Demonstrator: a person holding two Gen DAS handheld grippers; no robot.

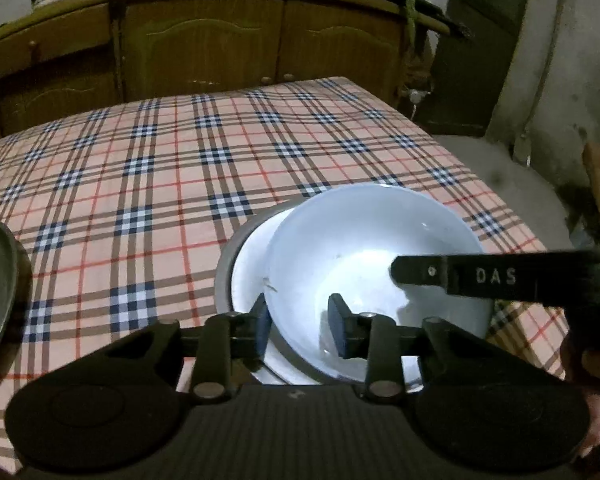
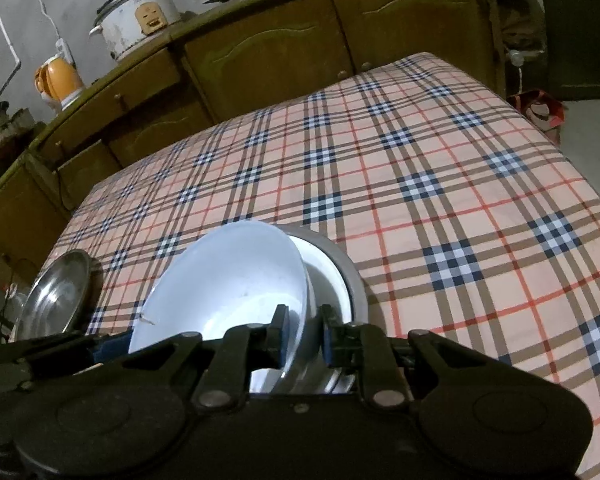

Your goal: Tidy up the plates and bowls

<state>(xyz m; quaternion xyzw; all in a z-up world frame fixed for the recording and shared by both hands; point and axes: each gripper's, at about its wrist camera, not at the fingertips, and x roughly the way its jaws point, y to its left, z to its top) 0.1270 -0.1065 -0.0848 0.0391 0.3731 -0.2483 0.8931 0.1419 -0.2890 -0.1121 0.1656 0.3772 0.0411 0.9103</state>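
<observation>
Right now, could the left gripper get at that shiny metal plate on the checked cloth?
Probably not yet: the left gripper straddles the pale blue bowl's rim. The shiny metal plate lies uncovered farther left.

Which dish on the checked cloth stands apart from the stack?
The steel plate at the table's left edge: bare metal, alone on the cloth, while the pale blue bowl sits tilted in the stacked dishes, its rim between both grippers' fingers.
</observation>
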